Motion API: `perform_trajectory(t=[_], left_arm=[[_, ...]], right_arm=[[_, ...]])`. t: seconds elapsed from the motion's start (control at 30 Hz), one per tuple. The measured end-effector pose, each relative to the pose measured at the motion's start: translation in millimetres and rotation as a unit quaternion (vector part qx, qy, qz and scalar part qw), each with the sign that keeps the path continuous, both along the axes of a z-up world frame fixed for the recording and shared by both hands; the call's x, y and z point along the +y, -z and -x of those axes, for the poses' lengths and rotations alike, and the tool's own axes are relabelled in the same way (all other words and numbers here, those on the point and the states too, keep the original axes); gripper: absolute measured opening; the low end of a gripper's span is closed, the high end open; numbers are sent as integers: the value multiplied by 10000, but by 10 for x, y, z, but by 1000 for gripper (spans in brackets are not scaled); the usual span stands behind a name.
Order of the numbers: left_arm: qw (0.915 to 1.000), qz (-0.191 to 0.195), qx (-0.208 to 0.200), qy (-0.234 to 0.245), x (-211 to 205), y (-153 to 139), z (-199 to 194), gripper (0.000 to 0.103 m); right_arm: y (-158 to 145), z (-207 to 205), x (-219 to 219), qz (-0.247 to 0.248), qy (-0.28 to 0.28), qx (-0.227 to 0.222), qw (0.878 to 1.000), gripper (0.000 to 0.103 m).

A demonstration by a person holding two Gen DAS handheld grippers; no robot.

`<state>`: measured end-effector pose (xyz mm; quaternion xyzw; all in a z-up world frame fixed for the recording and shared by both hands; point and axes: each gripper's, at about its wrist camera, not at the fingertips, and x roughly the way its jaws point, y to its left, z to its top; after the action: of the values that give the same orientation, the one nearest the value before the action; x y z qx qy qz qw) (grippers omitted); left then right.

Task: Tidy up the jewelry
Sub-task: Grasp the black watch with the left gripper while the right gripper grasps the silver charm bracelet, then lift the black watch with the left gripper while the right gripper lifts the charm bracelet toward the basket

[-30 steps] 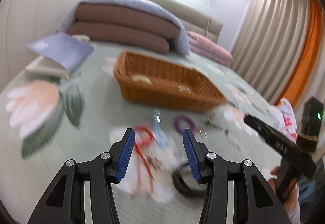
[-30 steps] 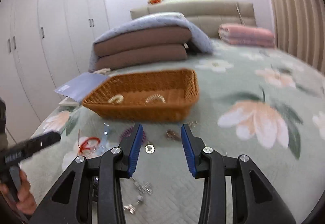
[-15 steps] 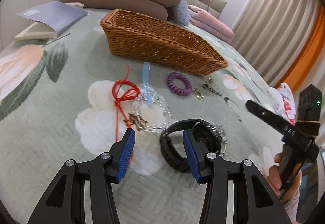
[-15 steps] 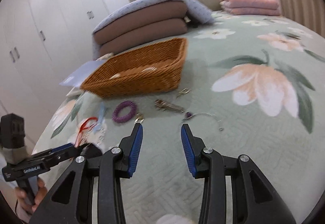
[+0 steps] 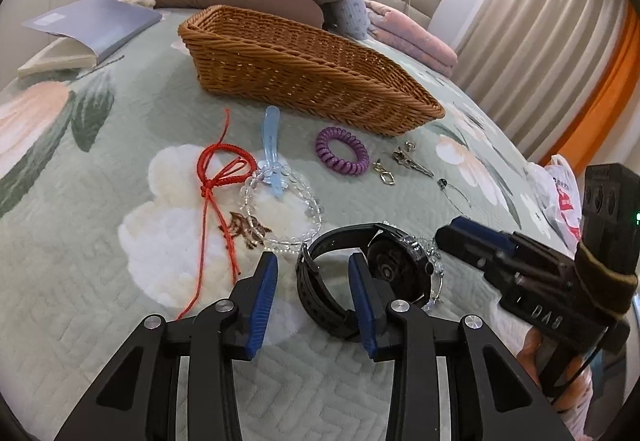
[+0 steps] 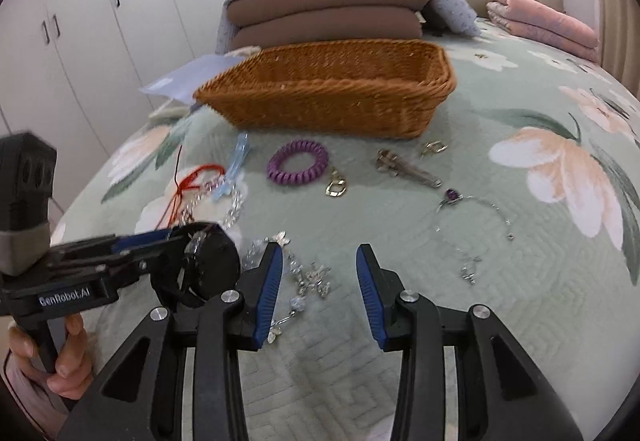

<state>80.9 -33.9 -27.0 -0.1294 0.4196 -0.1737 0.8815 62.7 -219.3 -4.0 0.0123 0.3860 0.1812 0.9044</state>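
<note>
Left claw point(image 5: 313, 291) jaws just closing, black rubber-strap wristwatch point(image 5: 320, 281) band between them, not yet pinched. Right claw point(image 6: 319, 291) apart, empty, over the silver crystal chain point(image 6: 308, 277) on the bed.

Brown wicker basket point(image 5: 304, 81); purple coil hair tie point(image 5: 342, 153); red cord point(image 5: 218, 177); black watch point(image 5: 360, 273).

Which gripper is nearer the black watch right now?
Left. The left gripper has the black watch strap between its fingers, jaws just closing. The right gripper hangs beside the watch, over a crystal bracelet.
</note>
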Motion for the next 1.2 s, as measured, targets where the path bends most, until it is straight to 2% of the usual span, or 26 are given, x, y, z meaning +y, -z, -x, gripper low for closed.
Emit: perform_trajectory(t=[0.3,0.4,0.43,0.53,0.57,0.63,0.8,1.0,1.2], left_arm=[[9999,-39,109,39,-67,31,-88,34],[9999,-79,88,35,-82,32,-85,33],[9999,-97,68,34,-88,32,-79,33],[9999,-122,36,25,-81,34,-64,31],[9999,-130,26,17,-81,31,-59,24],[9998,-165,18,-49,-62,33,-53,17],[10000,-46,63,-21,-21,50,-62,17],[9999,-148,23,-33,-54,51,-51,17],[9994,-328,-58,-62,-97,41,-29,17]], right_arm=[[121,-10,244,623,-167,74,9979,35],[135,-22,247,700,-83,75,9975,24],[134,-28,246,701,-51,76,9975,17],[128,-38,197,662,54,76,9978,16],[121,-33,187,683,94,58,9976,15],[109,-33,156,741,247,14,9969,15],[98,-58,36,553,375,90,9977,15],[125,-57,127,758,365,84,9964,19],[146,-71,181,879,378,67,9954,19]])
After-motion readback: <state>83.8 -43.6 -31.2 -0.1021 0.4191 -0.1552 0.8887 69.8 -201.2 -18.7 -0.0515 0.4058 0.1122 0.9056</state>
